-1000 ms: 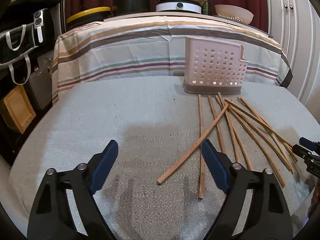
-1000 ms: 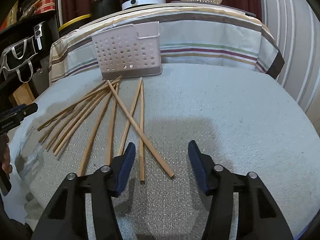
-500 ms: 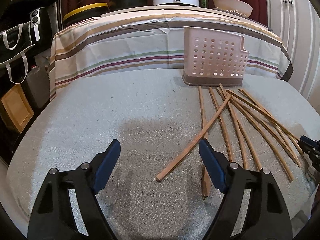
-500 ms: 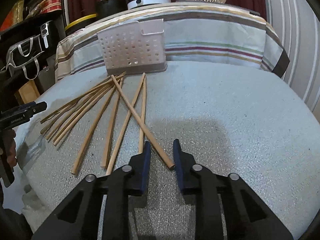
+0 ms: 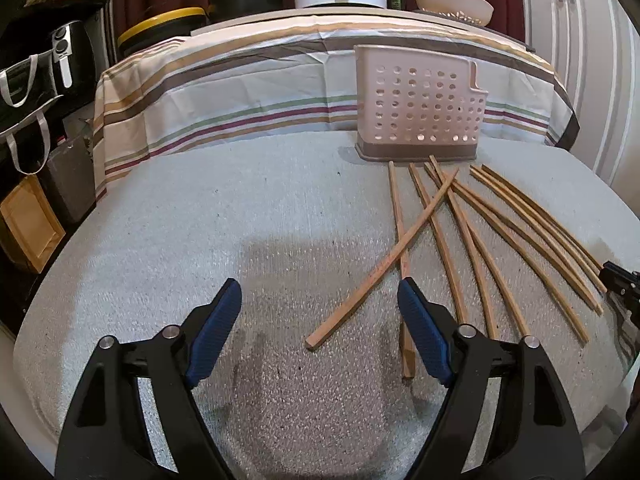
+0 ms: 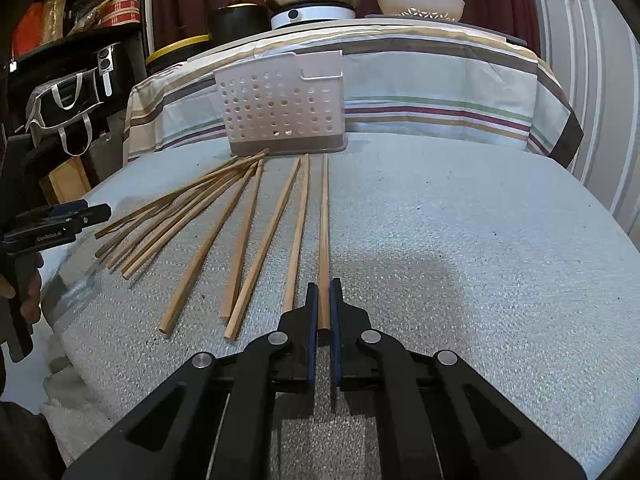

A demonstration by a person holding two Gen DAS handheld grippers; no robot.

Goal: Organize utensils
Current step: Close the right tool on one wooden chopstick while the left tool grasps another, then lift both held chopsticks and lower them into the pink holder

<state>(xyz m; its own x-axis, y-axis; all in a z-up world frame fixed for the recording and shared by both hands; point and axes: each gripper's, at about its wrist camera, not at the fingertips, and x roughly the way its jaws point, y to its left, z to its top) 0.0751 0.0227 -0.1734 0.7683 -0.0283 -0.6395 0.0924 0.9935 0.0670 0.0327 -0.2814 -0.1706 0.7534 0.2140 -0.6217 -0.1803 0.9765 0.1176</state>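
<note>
**Right tool clamped on one chopstick; remainder loose before the caddy**

The gripped chopstick (image 6: 324, 236) lies lengthwise along the right tool (image 6: 324, 304), its near end pinched between the blue pads (image 6: 311, 312), its far end pointing at the perforated caddy (image 6: 282, 106). That alignment suits a straight lift and tip into the caddy's open top, which is judged the step in hand. The stick appears to rest on the padded surface (image 6: 460, 248), not yet raised.

The other chopsticks (image 6: 240, 236) lie fanned just left of it, tips converging near the caddy's base; several cross or touch one another. None is seen inside the caddy, so the task is judged at an early stage.

The left tool (image 5: 320, 316) hovers low with jaws spread wide, holding nothing. One stick's end (image 5: 316, 340) lies between its pads, a likely next pick.
</note>
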